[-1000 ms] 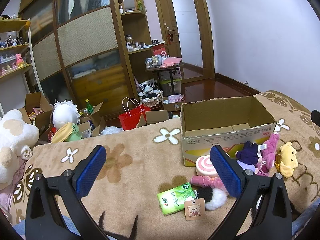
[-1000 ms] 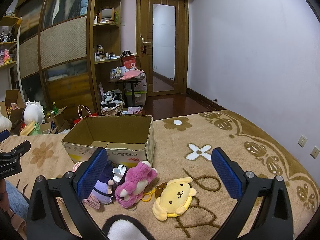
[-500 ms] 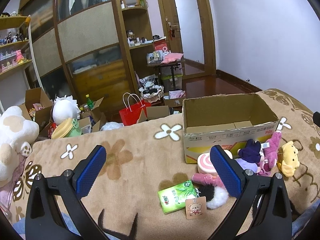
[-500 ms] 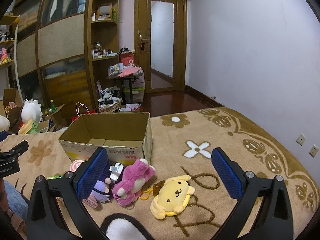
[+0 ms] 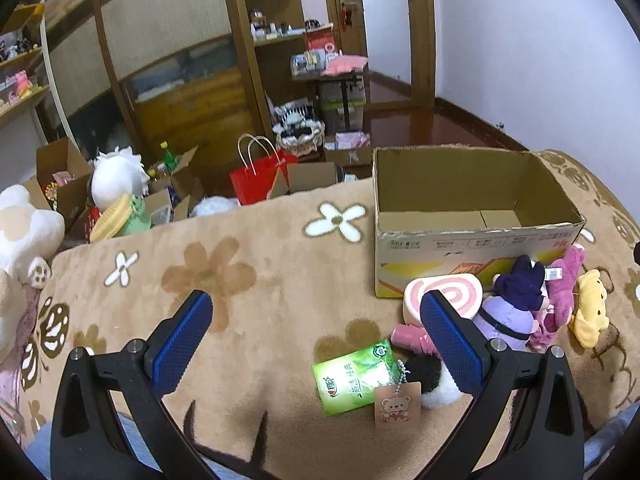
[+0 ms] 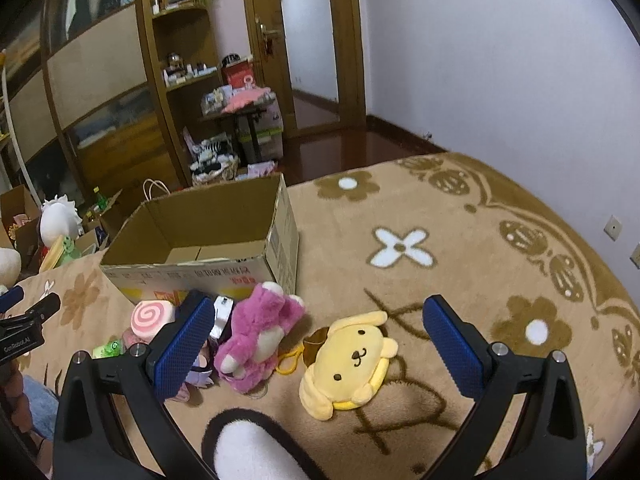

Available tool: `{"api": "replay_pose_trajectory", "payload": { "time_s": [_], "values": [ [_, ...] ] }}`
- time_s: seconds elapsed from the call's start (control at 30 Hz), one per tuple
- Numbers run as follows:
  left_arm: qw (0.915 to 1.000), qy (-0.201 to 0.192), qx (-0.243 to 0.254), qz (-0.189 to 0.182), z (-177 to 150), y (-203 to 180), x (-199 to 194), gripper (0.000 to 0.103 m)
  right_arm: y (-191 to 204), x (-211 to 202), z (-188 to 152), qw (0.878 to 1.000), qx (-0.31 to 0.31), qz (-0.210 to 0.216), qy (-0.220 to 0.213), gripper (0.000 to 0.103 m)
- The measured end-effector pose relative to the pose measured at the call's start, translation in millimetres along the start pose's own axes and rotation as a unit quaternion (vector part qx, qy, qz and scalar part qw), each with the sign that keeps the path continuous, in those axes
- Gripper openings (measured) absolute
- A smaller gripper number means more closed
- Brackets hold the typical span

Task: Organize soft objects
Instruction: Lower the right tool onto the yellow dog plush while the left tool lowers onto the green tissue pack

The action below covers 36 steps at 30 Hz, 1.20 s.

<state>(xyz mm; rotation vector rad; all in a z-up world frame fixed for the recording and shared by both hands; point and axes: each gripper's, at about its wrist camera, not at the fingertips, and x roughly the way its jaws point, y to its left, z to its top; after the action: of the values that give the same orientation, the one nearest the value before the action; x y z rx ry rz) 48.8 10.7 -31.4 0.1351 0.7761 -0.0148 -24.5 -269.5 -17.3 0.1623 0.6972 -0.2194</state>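
Both your hand-held grippers, left (image 5: 316, 332) and right (image 6: 318, 334), are tilting down, jaws apart, toward soft toys beside the brown cardboard box (image 6: 224, 240).

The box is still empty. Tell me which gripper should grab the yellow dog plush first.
Right. The right gripper is open with the yellow dog plush between its fingers; in the left view it lies at the far edge, beyond the other toys.

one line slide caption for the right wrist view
Open right gripper above a yellow dog plush near the empty cardboard box.
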Motion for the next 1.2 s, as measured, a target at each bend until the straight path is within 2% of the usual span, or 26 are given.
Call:
{"api": "replay_pose_trajectory", "payload": {
  "time_s": [0.5,0.77,1.0,1.03,1.1,1.2],
  "values": [
    [0.9954,0.093,-0.012,-0.022,-5,-4,46,0.102,-24,53,-5,0.995,0.062,-0.017,0.082,0.103],
    [0.9858,0.158,-0.034,-0.045,-15,-2,73,0.102,-35,83,-17,0.986,0.095,-0.02,0.135,0.102],
    [0.9782,0.196,-0.051,-0.045,-25,-1,97,0.102,-35,101,-27,0.981,0.098,-0.019,0.167,0.102],
    [0.9766,0.203,-0.054,-0.045,-27,-1,100,0.102,-36,104,-28,0.98,0.097,-0.019,0.171,0.101],
    [0.9749,0.211,-0.055,-0.045,-29,-1,103,0.102,-35,110,-31,0.978,0.096,-0.017,0.183,0.093],
    [0.9733,0.217,-0.059,-0.044,-29,-1,106,0.102,-34,116,-35,0.975,0.095,-0.016,0.198,0.091]
  ]
}}
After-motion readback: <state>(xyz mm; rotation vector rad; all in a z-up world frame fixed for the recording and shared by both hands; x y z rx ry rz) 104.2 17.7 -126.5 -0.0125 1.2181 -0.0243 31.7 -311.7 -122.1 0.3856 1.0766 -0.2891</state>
